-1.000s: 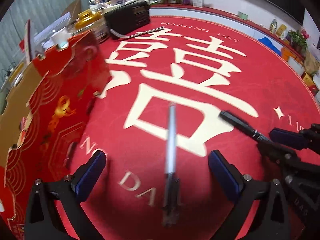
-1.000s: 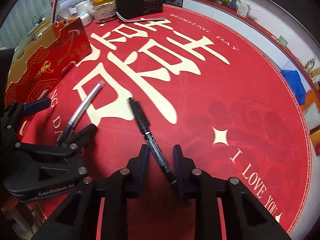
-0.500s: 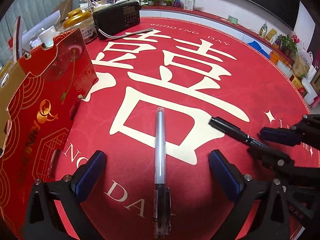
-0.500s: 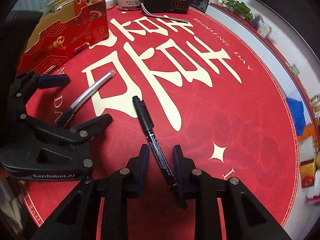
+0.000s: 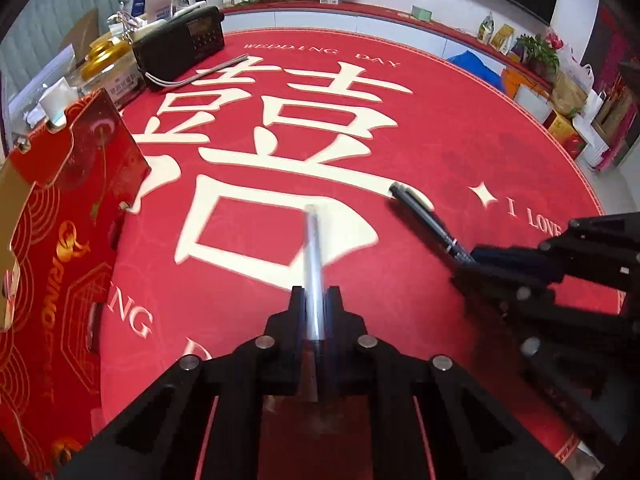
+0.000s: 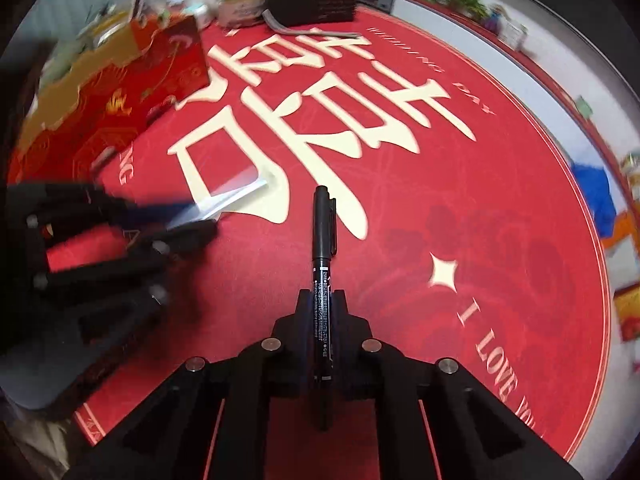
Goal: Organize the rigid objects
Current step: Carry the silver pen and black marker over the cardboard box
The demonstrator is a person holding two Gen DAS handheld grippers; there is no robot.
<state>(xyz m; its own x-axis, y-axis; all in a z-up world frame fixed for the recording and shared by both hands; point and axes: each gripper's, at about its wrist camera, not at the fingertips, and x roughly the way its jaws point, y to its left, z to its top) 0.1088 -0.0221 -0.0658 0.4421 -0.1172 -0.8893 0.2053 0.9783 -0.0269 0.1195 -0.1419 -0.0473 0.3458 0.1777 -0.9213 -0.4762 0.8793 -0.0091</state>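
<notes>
A silver pen (image 5: pixel 312 248) points straight ahead from my left gripper (image 5: pixel 315 292), whose jaws are closing and press on its barrel; the pen looks blurred. A black marker (image 6: pixel 323 220) with white print sticks forward out of my right gripper (image 6: pixel 322 296), whose jaws are also closing tight on its lower barrel. Both pens are over the red round mat (image 5: pixel 440 140) with big cream characters. In the left wrist view the black marker (image 5: pixel 420 216) runs into the right gripper (image 5: pixel 474 258) at the right. In the right wrist view the left gripper (image 6: pixel 196 220) and silver pen (image 6: pixel 232 200) are blurred at the left.
A red and gold gift box (image 5: pixel 60 240) stands along the mat's left edge. Behind it are a black radio (image 5: pixel 180 44) with a grey strap, a gold-lidded jar (image 5: pixel 108 52) and desk clutter. Plants and boxes line the far ledge and the floor at the right.
The left jaws, wide apart around the lying silver pen, have shut on it. The right jaws have tightened on the black marker, which now points straight ahead.
</notes>
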